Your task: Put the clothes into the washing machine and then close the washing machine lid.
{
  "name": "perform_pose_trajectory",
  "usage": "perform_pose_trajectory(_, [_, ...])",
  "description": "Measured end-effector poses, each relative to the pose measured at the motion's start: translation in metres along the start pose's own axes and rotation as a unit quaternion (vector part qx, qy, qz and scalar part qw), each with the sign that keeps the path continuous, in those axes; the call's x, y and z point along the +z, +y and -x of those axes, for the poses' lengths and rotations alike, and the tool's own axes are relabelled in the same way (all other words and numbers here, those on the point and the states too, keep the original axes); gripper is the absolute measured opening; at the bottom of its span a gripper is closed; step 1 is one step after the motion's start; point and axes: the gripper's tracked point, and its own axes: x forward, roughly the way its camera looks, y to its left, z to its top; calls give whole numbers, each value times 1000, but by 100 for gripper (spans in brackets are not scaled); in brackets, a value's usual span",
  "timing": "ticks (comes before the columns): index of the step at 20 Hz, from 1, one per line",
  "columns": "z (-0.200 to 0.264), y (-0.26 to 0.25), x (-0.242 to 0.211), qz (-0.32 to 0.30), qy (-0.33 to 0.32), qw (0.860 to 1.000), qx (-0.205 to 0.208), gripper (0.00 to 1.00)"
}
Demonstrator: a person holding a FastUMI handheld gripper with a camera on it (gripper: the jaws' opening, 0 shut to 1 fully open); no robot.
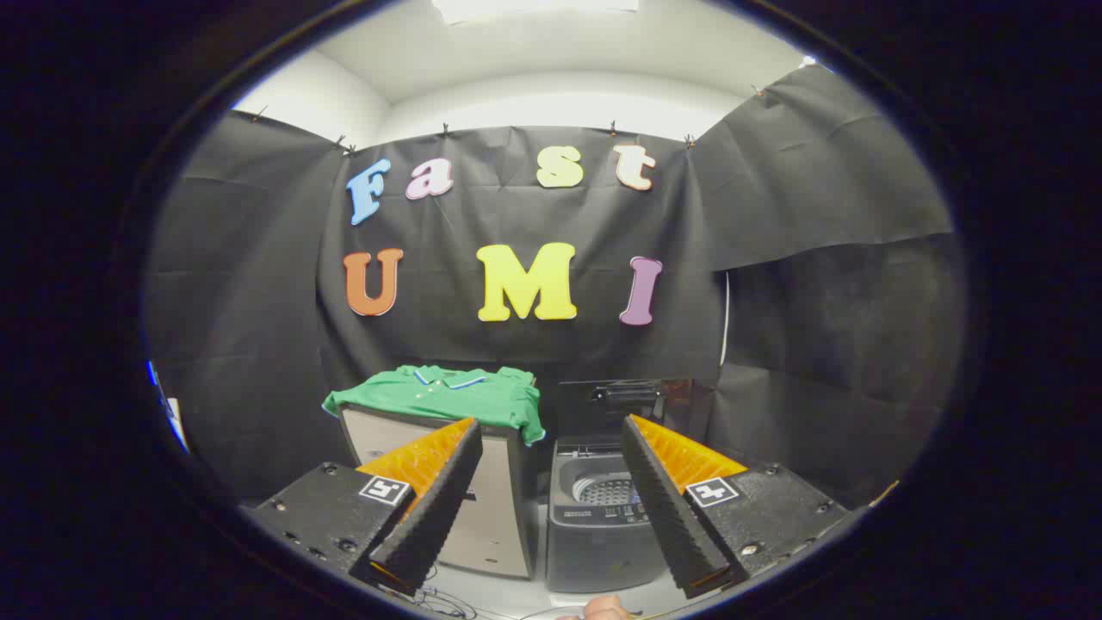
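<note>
Beyond the fingers, on top of a pale cabinet (482,508), we are seeing a green polo shirt (439,398) lying spread flat. Just beside the cabinet, the grey washing machine (594,525) is standing with its lid (622,398) raised and its drum showing. Our hand-held gripper (551,499) is hanging wide open, holding nothing; we are reading no writing on the machine.

Pale cabinet (495,508) beside machine; thin cables (443,600) on floor.
</note>
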Motion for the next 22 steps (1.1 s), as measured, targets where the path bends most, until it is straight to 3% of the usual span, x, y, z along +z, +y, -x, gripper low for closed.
perform_pose_trajectory(11, [-1,-27,-4,-10,9,999,-32,100])
perform_pose_trajectory(22, [-20,17,-2,-15,11,1000,-23,100])
